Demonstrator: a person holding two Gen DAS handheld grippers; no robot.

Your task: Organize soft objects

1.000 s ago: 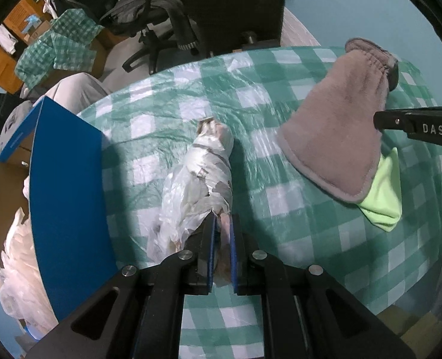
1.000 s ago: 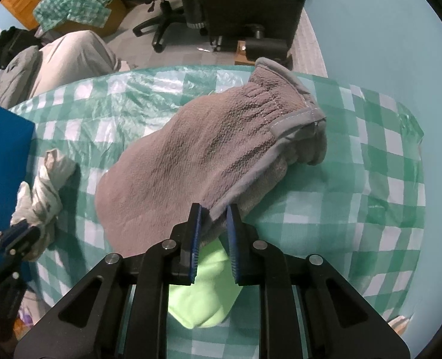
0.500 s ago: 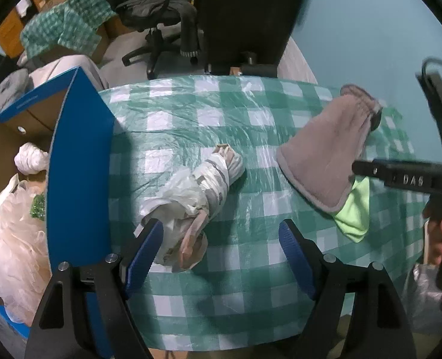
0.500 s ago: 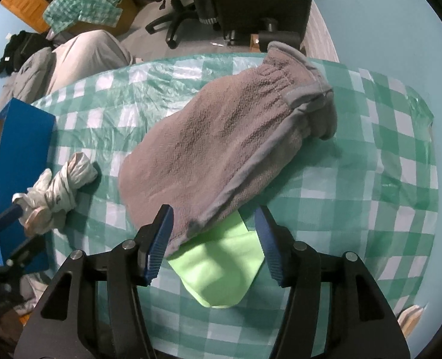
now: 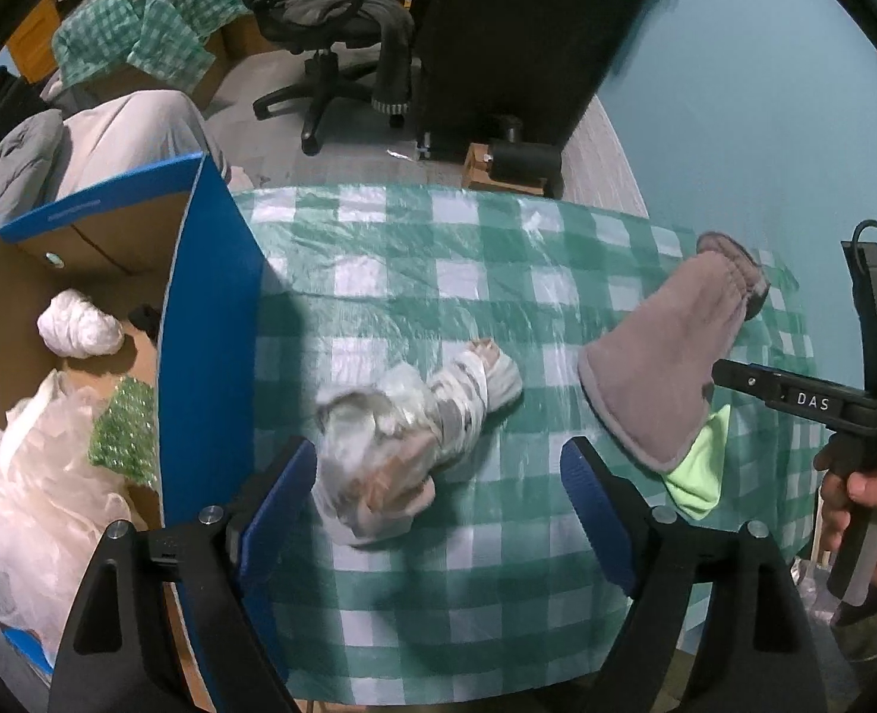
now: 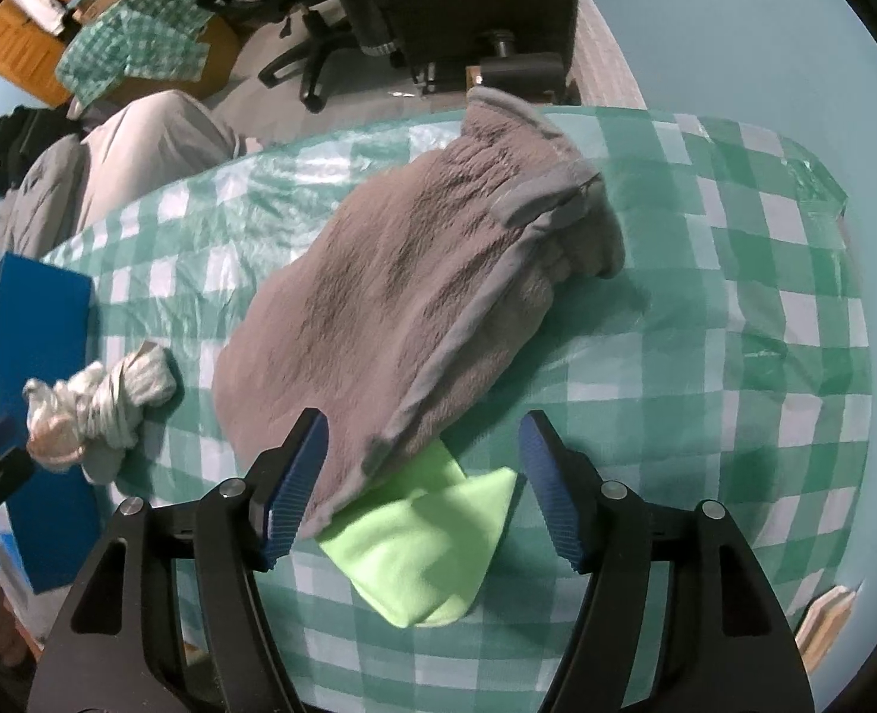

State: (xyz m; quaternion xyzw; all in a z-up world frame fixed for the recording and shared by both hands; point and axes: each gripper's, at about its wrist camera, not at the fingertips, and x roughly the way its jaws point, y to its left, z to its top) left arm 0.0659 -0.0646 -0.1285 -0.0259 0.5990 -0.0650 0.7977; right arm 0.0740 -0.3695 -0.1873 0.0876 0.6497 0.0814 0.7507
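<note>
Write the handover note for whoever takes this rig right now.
Left gripper: open, jaws just opened, nothing held; knotted white rag bundle lies on the table between them.
Right gripper: open, jaws just opened, empty, over the edge of the grey fleece mitt and the lime cloth tucked under it.
Blue cardboard box at the table's left already holds white soft items.
Left: bundle, mitt and cloth are not yet boxed.

office chair (image 5: 325, 18): black, upper centre of the frame, dark clothing draped over it
checked cloth (image 5: 141, 30): green and white, heaped upper left
wall (image 5: 765, 89): plain teal, upper right
wooden cabinet (image 6: 16, 53): orange-brown, top left corner
</note>
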